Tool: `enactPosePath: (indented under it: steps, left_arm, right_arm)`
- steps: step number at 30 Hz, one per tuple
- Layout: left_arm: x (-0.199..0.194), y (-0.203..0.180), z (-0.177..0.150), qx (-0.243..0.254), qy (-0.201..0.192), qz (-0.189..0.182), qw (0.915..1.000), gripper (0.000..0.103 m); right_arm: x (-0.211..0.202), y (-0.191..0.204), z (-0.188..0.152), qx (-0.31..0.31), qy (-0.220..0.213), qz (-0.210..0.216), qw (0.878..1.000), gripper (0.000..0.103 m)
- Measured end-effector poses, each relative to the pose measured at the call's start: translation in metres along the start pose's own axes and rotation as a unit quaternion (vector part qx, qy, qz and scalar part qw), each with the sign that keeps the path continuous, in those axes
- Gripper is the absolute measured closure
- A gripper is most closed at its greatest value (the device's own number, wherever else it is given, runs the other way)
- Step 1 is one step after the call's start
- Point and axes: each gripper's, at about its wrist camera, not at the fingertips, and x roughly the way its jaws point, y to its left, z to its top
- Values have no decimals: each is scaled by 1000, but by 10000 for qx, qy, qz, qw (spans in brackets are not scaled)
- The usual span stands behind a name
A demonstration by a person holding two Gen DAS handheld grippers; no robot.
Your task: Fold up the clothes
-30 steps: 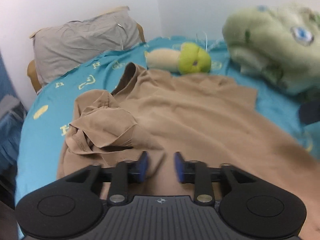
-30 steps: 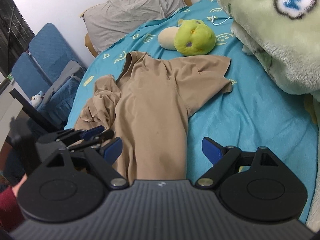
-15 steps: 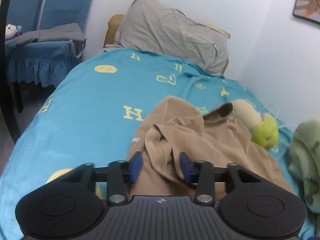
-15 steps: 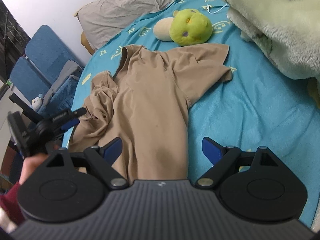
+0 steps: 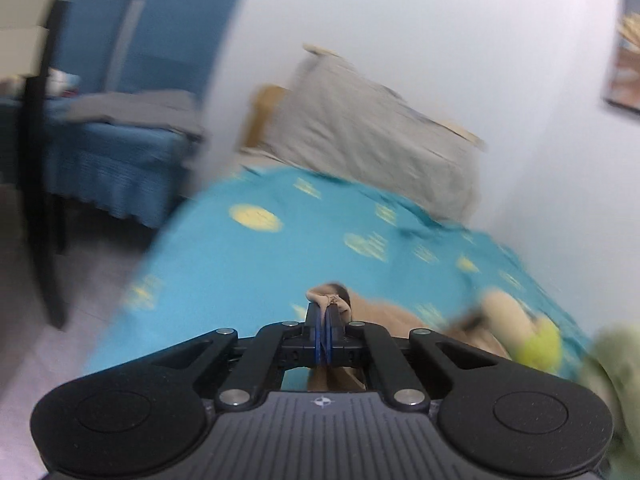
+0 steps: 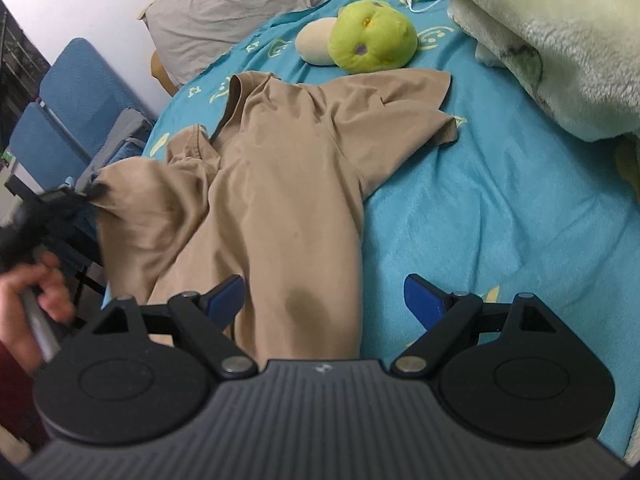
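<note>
A tan short-sleeved shirt (image 6: 280,176) lies on the turquoise bed sheet (image 6: 480,208), collar toward the pillow, its right sleeve spread flat. My left gripper (image 5: 324,320) is shut on the shirt's left sleeve (image 5: 330,300); a bunched bit of tan cloth sticks out past its fingertips. In the right wrist view the left gripper (image 6: 86,196) lifts that sleeve at the bed's left edge. My right gripper (image 6: 324,298) is open and empty, hovering over the shirt's lower part.
A green plush toy (image 6: 372,36) with a cream part lies beyond the collar. A grey pillow (image 6: 244,4) is at the headboard. A fluffy green blanket (image 6: 552,32) fills the right. Blue chairs (image 6: 68,116) stand left of the bed.
My left gripper has closed on the crumpled left sleeve and pulled it out to the left. The right gripper has moved slightly closer over the shirt and stays open.
</note>
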Motion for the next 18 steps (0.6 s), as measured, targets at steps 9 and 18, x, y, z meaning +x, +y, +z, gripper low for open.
enactPosePath:
  steps: [9,18]
  left_arm:
    - [26,100,25,-590,390,1804,9810,99]
    - [-12,114,-29,-862,334,696,9933,51]
  right_arm:
    - [9,3,-1,-153,37,-201,9997,15]
    - [11,4,-2,-222,80,-194,9995,15]
